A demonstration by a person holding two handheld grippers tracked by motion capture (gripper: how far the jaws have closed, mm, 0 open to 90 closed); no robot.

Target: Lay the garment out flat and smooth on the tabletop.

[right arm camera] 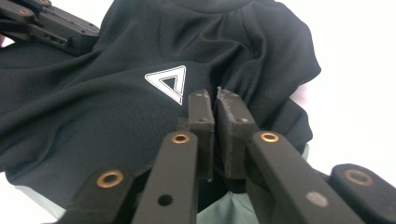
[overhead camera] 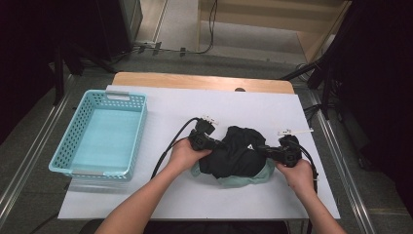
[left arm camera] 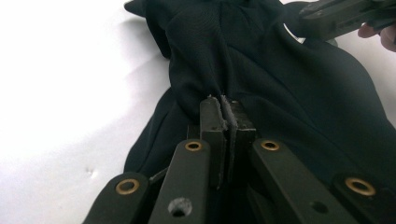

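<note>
A black garment (overhead camera: 234,151) lies bunched at the table's middle, on top of a pale green cloth (overhead camera: 243,180). My left gripper (overhead camera: 220,143) meets its left side; in the left gripper view the jaws (left arm camera: 224,101) are shut on a raised fold of the black fabric (left arm camera: 289,84). On the right side my right gripper (overhead camera: 261,147) has its jaws (right arm camera: 215,95) pressed together on the black garment (right arm camera: 93,107), just beside a white triangle logo (right arm camera: 168,81). Each gripper view also catches the other gripper farther off: the right gripper (left arm camera: 336,14) and the left gripper (right arm camera: 65,30).
A teal plastic basket (overhead camera: 78,139) stands at the table's left on the white sheet (overhead camera: 272,107). Cables trail from both grippers. The wooden table edge (overhead camera: 195,80) runs along the back, with floor and dark stands beyond.
</note>
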